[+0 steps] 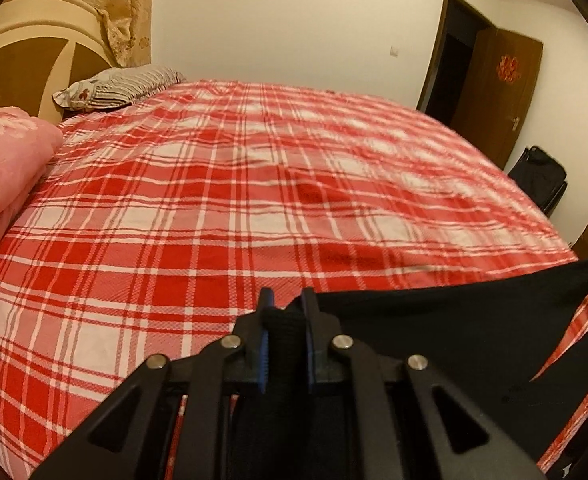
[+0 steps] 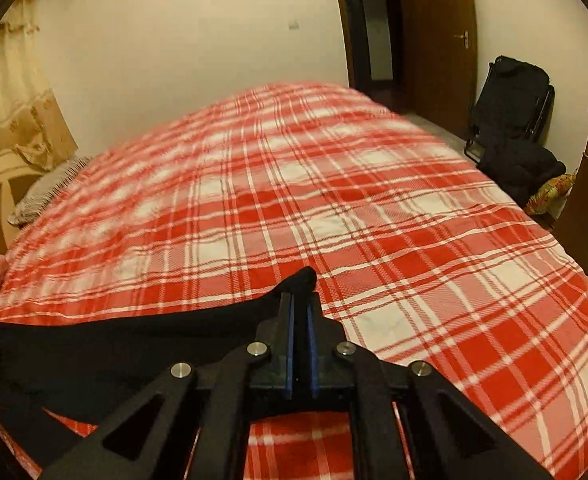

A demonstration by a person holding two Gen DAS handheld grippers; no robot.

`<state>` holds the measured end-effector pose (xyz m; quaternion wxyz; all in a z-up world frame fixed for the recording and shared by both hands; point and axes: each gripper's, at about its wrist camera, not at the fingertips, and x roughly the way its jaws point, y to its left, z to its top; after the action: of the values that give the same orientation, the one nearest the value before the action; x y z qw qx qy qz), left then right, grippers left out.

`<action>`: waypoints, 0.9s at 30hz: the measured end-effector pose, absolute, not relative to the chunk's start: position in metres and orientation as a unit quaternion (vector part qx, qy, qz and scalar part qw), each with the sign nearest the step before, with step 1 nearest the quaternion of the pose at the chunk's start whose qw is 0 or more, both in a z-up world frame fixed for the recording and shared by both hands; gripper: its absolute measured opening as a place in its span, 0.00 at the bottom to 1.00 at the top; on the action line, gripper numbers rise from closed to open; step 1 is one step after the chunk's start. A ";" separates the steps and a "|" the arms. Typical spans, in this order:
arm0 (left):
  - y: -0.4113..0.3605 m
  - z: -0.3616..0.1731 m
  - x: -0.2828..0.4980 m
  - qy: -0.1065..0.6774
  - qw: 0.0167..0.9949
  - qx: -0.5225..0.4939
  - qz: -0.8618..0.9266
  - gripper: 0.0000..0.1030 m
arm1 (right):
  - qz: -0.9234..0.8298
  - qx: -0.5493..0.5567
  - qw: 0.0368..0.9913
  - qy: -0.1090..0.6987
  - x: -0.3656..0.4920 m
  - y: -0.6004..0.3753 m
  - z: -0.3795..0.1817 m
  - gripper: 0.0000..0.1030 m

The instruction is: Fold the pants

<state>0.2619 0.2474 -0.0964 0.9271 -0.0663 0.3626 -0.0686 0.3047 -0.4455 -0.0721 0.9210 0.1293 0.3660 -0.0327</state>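
Left gripper (image 1: pixel 287 300) and right gripper (image 2: pixel 299 300), which I operate, each clench black pants (image 1: pixel 454 320) above the plaid bed's (image 1: pixel 214 200) near edge.

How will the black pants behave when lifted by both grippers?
Probably floppy: the black pants sag between the left gripper and right gripper. Likely light and thin, bunching easily inside the shut jaws.

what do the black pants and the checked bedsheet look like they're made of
Pants: probably a soft, matte knit or cotton-type cloth; they drape and sag between the left gripper and right gripper with no sheen. Fibre unclear.

Bedsheet: apparently woven cotton or a blend; a fine weave texture shows in the red and white plaid, matte, with soft wrinkles.
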 end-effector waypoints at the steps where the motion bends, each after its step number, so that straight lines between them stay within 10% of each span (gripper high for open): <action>1: 0.248 -0.095 0.257 0.359 0.928 -0.070 -0.072 0.14 | -0.029 0.132 0.923 0.360 0.297 -0.446 -0.071 0.05; 27: 0.264 -0.138 0.116 0.329 0.936 -0.046 -0.113 0.14 | -0.009 0.175 0.916 0.361 0.132 -0.472 -0.119 0.05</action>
<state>0.1156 0.2644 -0.1380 0.9365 -0.0456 0.3289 -0.1132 0.1324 -0.4720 -0.1186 0.9158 0.1748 0.3614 -0.0086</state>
